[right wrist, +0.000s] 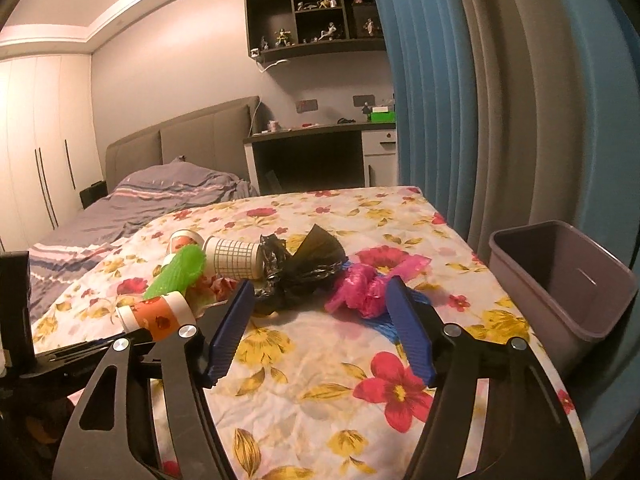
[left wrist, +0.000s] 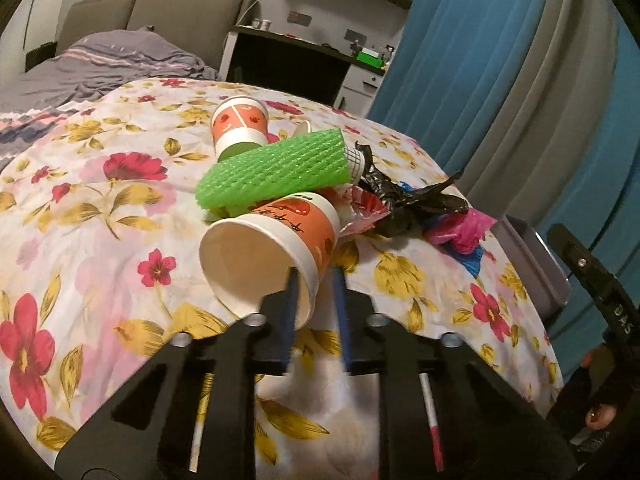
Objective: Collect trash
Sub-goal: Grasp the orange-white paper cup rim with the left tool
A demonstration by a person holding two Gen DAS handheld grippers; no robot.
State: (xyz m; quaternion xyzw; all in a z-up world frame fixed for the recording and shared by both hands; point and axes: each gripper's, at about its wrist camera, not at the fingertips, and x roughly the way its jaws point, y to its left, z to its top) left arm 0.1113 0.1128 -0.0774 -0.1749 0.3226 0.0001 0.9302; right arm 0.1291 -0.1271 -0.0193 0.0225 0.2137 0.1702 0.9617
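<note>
Paper cup [left wrist: 272, 252], light and easily crushed, is pinched by its rim wall in the left gripper [left wrist: 316, 280], while the right gripper [right wrist: 320, 300] is held spread wide, empty.

Glossy paper cup [left wrist: 276, 236], crinkled plastic bag [right wrist: 304, 268], cloth tablecloth [right wrist: 320, 392].

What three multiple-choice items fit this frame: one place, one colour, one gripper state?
1. Where is the bin?
A. right of the table
B. on the bed
C. under the desk

2. What colour is the foam net?
A. blue
B. green
C. white

3. How is the left gripper?
A. wide open over the cloth
B. out of view
C. shut on the paper cup

Key:
1 A, it stands at the table's right edge.
2 B, bright green mesh.
3 C, one finger inside the rim, one outside.
</note>
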